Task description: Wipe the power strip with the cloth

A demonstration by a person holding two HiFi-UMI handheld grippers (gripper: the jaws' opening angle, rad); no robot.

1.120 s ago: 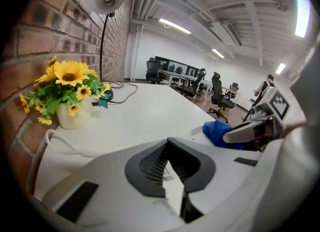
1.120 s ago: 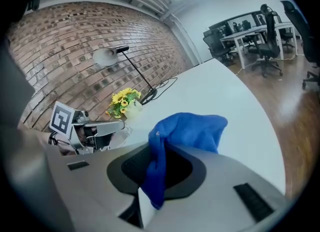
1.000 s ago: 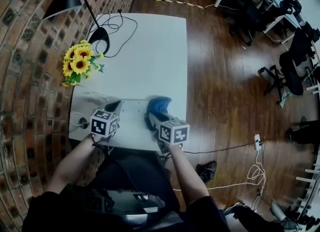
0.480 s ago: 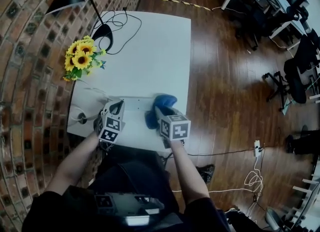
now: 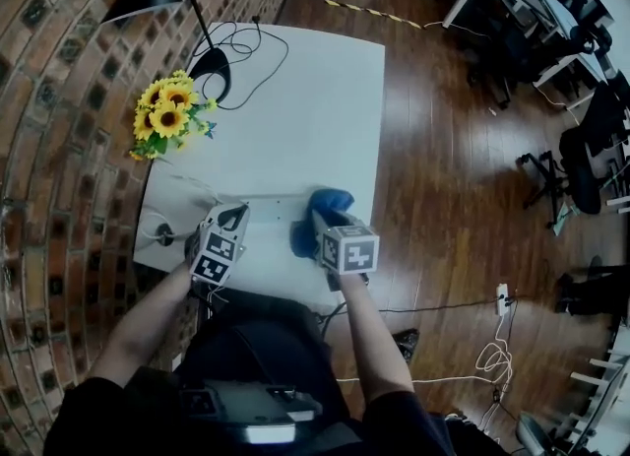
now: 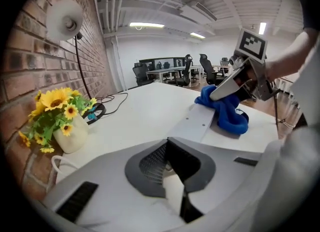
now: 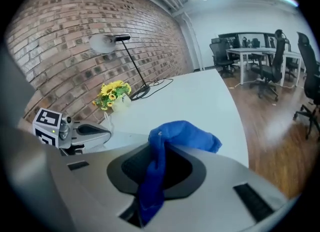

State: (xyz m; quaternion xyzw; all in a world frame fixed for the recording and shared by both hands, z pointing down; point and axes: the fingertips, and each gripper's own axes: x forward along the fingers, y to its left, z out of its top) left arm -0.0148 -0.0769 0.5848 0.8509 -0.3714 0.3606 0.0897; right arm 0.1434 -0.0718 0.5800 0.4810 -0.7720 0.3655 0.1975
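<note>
On the white table [image 5: 315,99] lies a white power strip [image 5: 271,210], running left to right near the front edge. A blue cloth [image 5: 328,200] is bunched over its right end. My right gripper [image 5: 330,220] is shut on the cloth [image 7: 185,136], which hangs out between its jaws. My left gripper [image 5: 234,216] is shut at the strip's left end; I cannot tell whether it presses on the strip. In the left gripper view the strip [image 6: 197,123] leads away to the cloth [image 6: 227,116] under the right gripper [image 6: 235,85].
A vase of sunflowers [image 5: 162,119] stands at the table's left edge by the brick wall [image 5: 59,149]. A black lamp base [image 5: 212,75] with looped cable sits at the far left. White cord [image 5: 162,235] trails left of the strip. Wooden floor [image 5: 453,168] lies right of the table.
The left gripper has rolled, so its marker cube now sits tilted. The right gripper with the cloth has shifted a little along the strip.
</note>
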